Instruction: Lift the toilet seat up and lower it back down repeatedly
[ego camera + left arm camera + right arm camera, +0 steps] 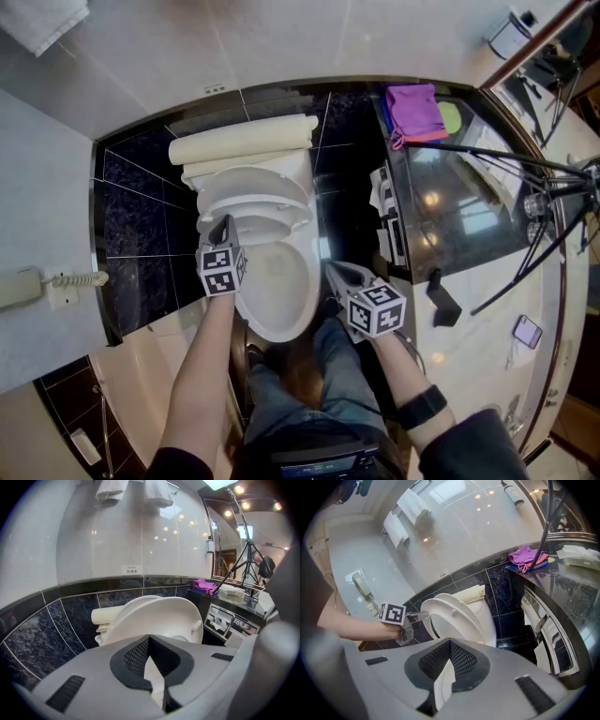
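Note:
The white toilet seat (pixel 255 193) stands raised partway over the bowl (pixel 281 291), its underside facing me (pixel 161 616). A cream lid (pixel 246 142) stands upright behind it. My left gripper (pixel 223 225) is shut, and its tips rest at the seat's left edge, as the right gripper view shows (pixel 421 616). In its own view the seat (pixel 161 616) lies just beyond the closed jaws (pixel 149 639), not between them. My right gripper (pixel 331 270) hangs by the bowl's right side, shut with nothing in it (pixel 450 641), apart from the seat (pixel 454 613).
A glossy black counter (pixel 450 202) runs along the right with a purple cloth (pixel 412 108), a tissue slot (pixel 384 211) and a tripod (pixel 534 169) over it. A wall phone (pixel 23 286) hangs at left. The person's legs (pixel 300 394) stand before the bowl.

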Motion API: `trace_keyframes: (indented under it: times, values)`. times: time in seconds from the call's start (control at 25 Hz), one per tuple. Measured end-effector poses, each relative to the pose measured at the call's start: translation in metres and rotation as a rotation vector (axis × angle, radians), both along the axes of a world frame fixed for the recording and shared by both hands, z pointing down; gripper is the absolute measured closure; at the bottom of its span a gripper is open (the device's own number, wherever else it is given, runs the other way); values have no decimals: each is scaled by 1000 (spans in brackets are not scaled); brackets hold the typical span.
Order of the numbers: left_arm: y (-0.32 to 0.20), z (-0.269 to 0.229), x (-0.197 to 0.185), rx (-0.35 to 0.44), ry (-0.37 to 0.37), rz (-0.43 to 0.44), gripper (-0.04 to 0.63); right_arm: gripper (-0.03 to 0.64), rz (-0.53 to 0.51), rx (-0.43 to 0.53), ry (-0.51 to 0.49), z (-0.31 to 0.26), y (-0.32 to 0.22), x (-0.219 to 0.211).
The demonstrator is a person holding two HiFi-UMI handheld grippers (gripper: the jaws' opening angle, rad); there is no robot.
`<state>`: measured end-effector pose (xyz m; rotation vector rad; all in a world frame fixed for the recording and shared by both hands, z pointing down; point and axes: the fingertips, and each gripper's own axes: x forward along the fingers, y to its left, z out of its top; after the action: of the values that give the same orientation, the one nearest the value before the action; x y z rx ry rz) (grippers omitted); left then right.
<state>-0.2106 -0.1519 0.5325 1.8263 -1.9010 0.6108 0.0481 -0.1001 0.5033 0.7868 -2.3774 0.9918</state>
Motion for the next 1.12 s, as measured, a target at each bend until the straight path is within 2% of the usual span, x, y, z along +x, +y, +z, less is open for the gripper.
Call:
trace_keyframes:
  times: [0.2,0.4,0.68,1.12]
  values:
    - [1,-6,-1,4,2,0,595,601,-1,12,-6,-4,-7,0]
    - [27,-22,9,1,3,29,595,601,-14,46,6,-14,-8,-6]
    - [87,-65,21,11,7,64,595,601,-18,97,28,-37,8,-12]
    - [189,-154,22,92,38,62,595,601,8,203,91,-92,46,3]
